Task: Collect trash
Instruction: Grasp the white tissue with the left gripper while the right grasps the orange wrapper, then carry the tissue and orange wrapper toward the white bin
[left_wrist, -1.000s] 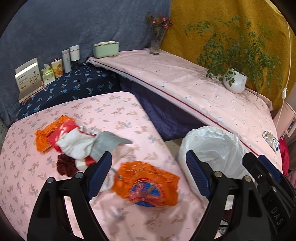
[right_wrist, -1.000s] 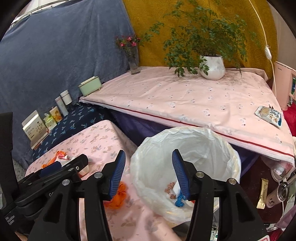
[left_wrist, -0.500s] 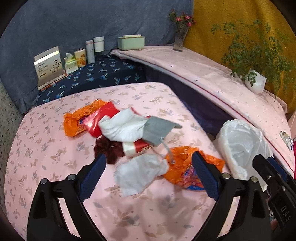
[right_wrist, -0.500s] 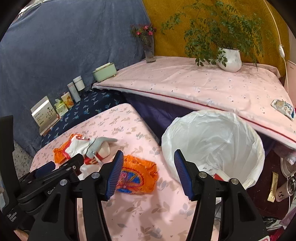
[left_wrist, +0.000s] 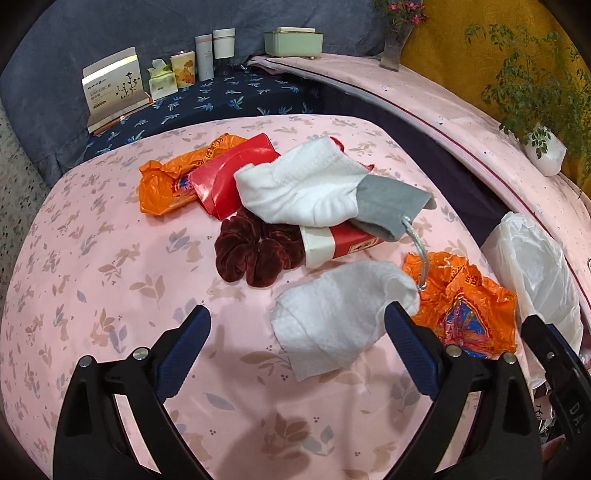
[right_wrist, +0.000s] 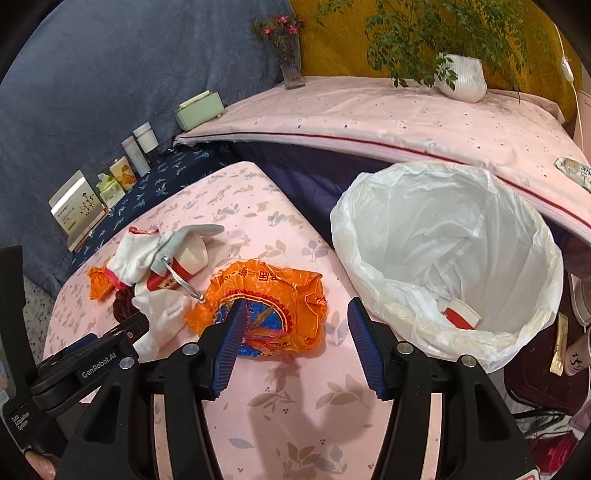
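A pile lies on the pink floral table (left_wrist: 110, 266): an orange wrapper (left_wrist: 461, 306) at the right edge, a second orange wrapper (left_wrist: 162, 184) at the left, a red packet (left_wrist: 229, 177), a red-and-white box (left_wrist: 340, 245), white socks (left_wrist: 340, 325), a grey pouch (left_wrist: 388, 203) and a dark red scrunchie (left_wrist: 255, 251). My left gripper (left_wrist: 295, 354) is open and empty, just short of the near white sock. My right gripper (right_wrist: 295, 347) is open and empty above the orange wrapper (right_wrist: 262, 306). The white-lined trash bin (right_wrist: 443, 258) stands to the right, with some trash inside.
Boxes and bottles (left_wrist: 166, 77) stand on a dark blue surface behind the table. A pink-covered bench (right_wrist: 388, 114) carries a green box (right_wrist: 197, 110), a flower vase (right_wrist: 290, 66) and a potted plant (right_wrist: 461, 74). Clutter lies on the floor right of the bin (right_wrist: 576, 354).
Both grippers have swung left from the bin towards the table. The left view now takes in the whole pile; the right gripper now hangs over the orange wrapper instead of the bin.
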